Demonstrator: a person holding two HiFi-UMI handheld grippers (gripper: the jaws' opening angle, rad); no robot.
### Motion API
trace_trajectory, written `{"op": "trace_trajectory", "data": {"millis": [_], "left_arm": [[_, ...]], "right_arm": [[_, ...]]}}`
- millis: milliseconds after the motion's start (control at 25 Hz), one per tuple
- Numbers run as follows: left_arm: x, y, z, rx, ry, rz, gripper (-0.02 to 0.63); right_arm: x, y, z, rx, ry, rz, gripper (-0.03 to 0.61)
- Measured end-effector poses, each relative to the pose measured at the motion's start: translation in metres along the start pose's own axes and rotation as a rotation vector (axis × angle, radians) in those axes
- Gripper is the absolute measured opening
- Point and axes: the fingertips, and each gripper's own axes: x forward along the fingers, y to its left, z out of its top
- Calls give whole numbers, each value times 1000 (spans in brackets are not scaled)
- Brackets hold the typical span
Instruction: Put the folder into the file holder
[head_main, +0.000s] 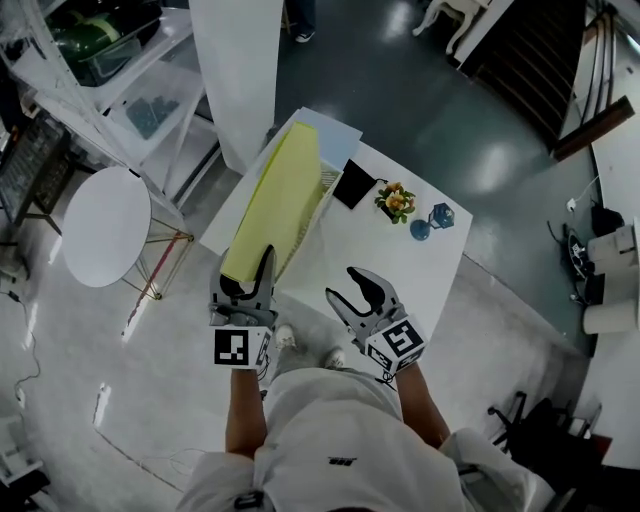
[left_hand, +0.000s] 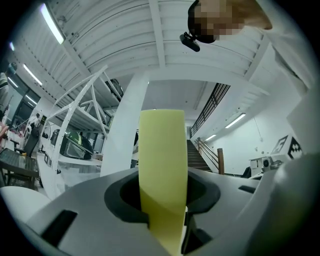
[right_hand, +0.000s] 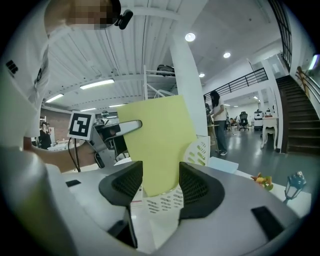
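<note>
A long pale-yellow folder (head_main: 280, 200) slants over the white perforated file holder (head_main: 326, 186) at the left of the white table (head_main: 390, 262). My left gripper (head_main: 250, 272) is shut on the folder's near end. In the left gripper view the folder (left_hand: 162, 165) rises edge-on from between the jaws of that gripper (left_hand: 165, 212). My right gripper (head_main: 350, 285) hovers over the table's near edge, open, with nothing between its pads. The right gripper view looks past the jaws of this gripper (right_hand: 161, 182) at the folder (right_hand: 157, 140), the file holder (right_hand: 200, 150) and the left gripper (right_hand: 117, 127).
On the table stand a black square item (head_main: 353, 183), a small pot of flowers (head_main: 396, 201) and a blue lantern-like ornament (head_main: 432, 220). A round white side table (head_main: 105, 225) stands to the left, a white pillar (head_main: 240, 70) behind, and shelving (head_main: 100, 60) at the far left.
</note>
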Motion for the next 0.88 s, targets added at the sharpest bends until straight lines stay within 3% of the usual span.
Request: {"op": "trace_trajectory", "data": {"millis": [880], "left_arm": [[15,-16,-111,36,173,-24,204]], "right_arm": [[4,-14,-18,37,-12,-95,229]]}}
